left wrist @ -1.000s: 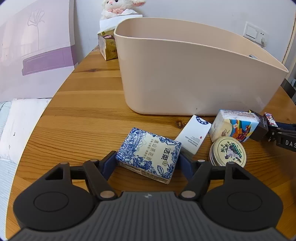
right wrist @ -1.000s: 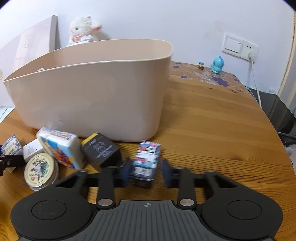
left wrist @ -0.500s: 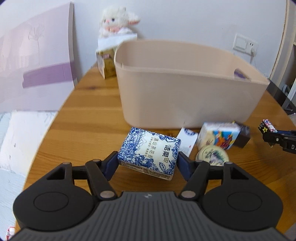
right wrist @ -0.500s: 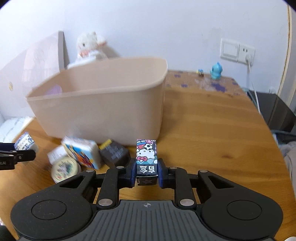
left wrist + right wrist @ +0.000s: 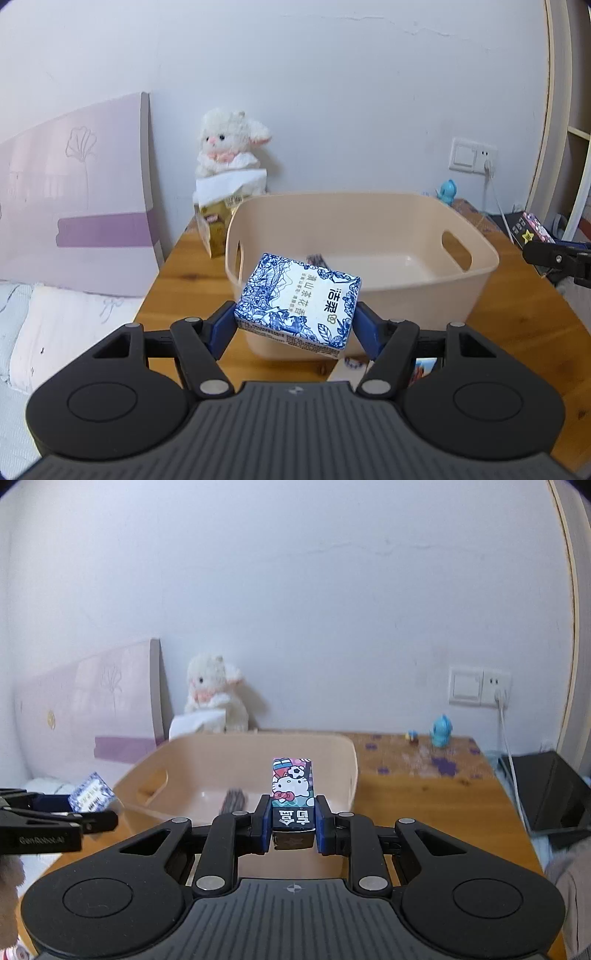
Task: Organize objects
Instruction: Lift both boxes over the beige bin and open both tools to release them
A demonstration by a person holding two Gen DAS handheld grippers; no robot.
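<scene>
Blue-and-white tissue pack [image 5: 297,300]: clamped between the fingers of the left gripper [image 5: 295,325], tilted, held in the air at the near left wall of the beige plastic bin [image 5: 476,280].
Beige plastic bin: on the wooden table [image 5: 517,317], handle cutouts in both end walls; a dark item lies on its floor, too blurred to identify.
Cartoon-cat box [image 5: 292,794]: gripped upright by the right gripper [image 5: 293,825], held above the bin's near right side.
Far left: pink headboard panel [image 5: 74,192].
Far centre: white plush lamb [image 5: 229,147] on a tissue box [image 5: 221,206].
Far right: blue figurine [image 5: 441,731]; wall switch and socket [image 5: 478,686].
</scene>
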